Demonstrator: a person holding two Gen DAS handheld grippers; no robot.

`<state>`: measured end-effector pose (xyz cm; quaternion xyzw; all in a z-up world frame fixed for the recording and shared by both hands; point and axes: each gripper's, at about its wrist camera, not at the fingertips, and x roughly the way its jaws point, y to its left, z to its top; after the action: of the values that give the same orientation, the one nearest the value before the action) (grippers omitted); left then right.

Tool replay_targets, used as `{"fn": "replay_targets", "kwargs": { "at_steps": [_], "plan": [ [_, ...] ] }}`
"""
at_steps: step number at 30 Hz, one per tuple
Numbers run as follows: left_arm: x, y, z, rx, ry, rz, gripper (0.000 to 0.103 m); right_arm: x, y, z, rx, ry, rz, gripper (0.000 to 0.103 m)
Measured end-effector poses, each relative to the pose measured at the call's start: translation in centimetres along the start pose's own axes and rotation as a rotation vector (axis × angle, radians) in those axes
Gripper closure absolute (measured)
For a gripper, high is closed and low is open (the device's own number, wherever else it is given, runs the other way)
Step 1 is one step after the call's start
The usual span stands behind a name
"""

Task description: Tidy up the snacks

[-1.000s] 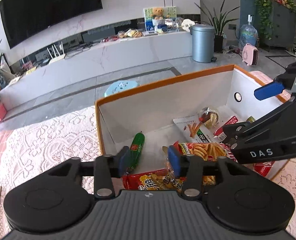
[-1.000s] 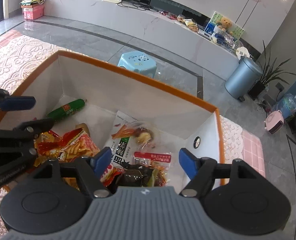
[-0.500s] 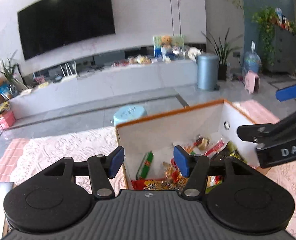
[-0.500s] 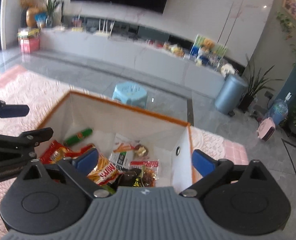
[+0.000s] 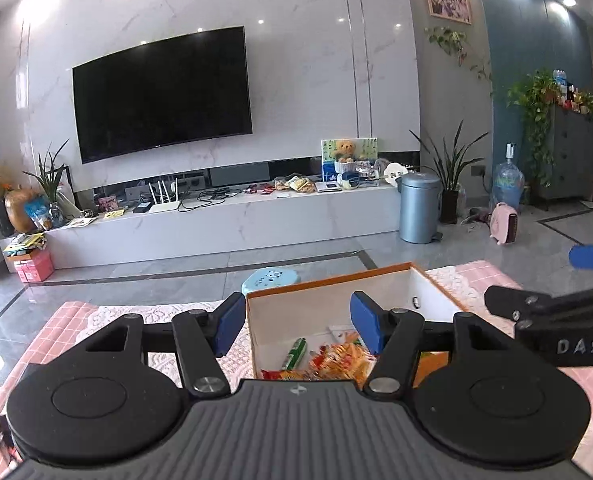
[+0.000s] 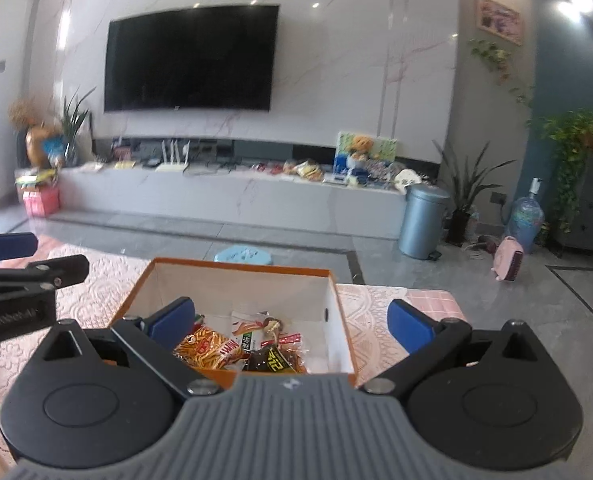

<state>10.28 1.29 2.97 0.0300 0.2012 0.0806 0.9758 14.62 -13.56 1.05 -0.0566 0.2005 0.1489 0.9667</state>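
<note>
Lying below both empty grippers [image 5: 296, 326] [image 6: 292, 322], boxed snacks [image 6: 236, 348]

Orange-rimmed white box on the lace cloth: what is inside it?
Inside the orange-rimmed white box lie a green sausage stick, an orange fries bag, a dark packet and a white packet. The right gripper's body covers the near end.
</note>
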Motion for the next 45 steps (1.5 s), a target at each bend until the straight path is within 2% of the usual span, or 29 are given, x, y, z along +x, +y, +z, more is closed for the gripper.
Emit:
{"fn": "replay_targets", "kwargs": {
  "at_steps": [3, 6, 9, 13, 16, 21, 24, 29, 40, 45],
  "plan": [
    [-1.4, -0.7, -0.2, -0.016, 0.002, 0.034, 0.022, -2.2, -0.5, -1.2, 0.04, -0.01, -0.01, 0.004],
    [-2.2, -1.5, -0.9, -0.007, 0.015, 0.015, 0.02, -4.0, -1.0, -2.5, 0.08, -0.012, -0.016, 0.004],
    [-2.2, -2.0, -1.9, 0.004, 0.054, -0.007, 0.019, -5.3, -1.1, -3.8, 0.094, -0.017, -0.02, 0.004],
    [-1.8, -2.9, -3.2, 0.053, 0.091, -0.01, 0.019, -6.5, -0.6, -5.3, 0.05, -0.022, -0.018, 0.004],
    [-1.8, -3.1, -4.2, 0.045, 0.107, -0.017, 0.019, -6.8, -0.4, -6.6, 0.046, -0.018, -0.019, 0.004],
    [-1.0, -2.6, -5.7, 0.015, 0.156, -0.033, 0.018, -6.5, -0.1, -7.9, 0.04, 0.004, -0.014, 0.003],
    [-0.6, -2.8, -6.6, 0.029, 0.175, -0.029, 0.014, -5.8, 0.0, -8.4, 0.034, 0.021, -0.029, 0.003],
    [0.1, -3.4, -8.0, 0.043, 0.215, -0.034, 0.014, -4.6, 0.0, -9.2, 0.036, 0.064, -0.008, 0.004],
    [0.8, -2.5, -8.7, 0.031, 0.258, -0.048, 0.014, -2.8, -1.2, -9.5, 0.132, 0.115, -0.009, 0.003],
    [0.5, -2.2, -8.4, 0.024, 0.258, -0.051, 0.014, -2.6, -0.8, -9.6, 0.114, 0.122, -0.013, 0.004]
  ]
}}
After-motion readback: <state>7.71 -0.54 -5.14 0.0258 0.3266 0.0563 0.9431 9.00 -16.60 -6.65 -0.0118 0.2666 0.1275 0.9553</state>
